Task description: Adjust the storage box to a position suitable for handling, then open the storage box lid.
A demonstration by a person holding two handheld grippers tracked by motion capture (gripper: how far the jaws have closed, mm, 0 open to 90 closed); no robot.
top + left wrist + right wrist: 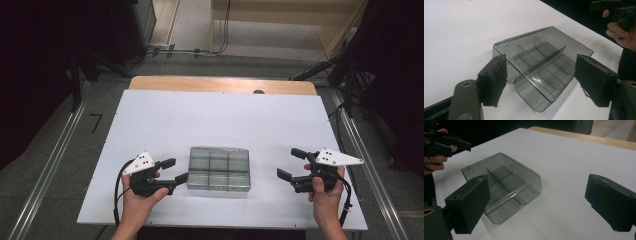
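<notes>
One smoky clear box [219,169] lies on the white tabletop [150,120], between the two grippers and near the person's edge. It looks closed, with the dividers inside making six compartments, and I see nothing in them. The left gripper [172,170] is just beside the left wall of the box; its jaws are released and do not touch it, as the left gripper view shows with the box [541,67] ahead between them but apart. The right gripper [292,164] hangs well apart at the right, jaws spread wide and empty. I judge that the box is already set down and let go, so little is left. Count: one box, two grippers, two hands.
</notes>
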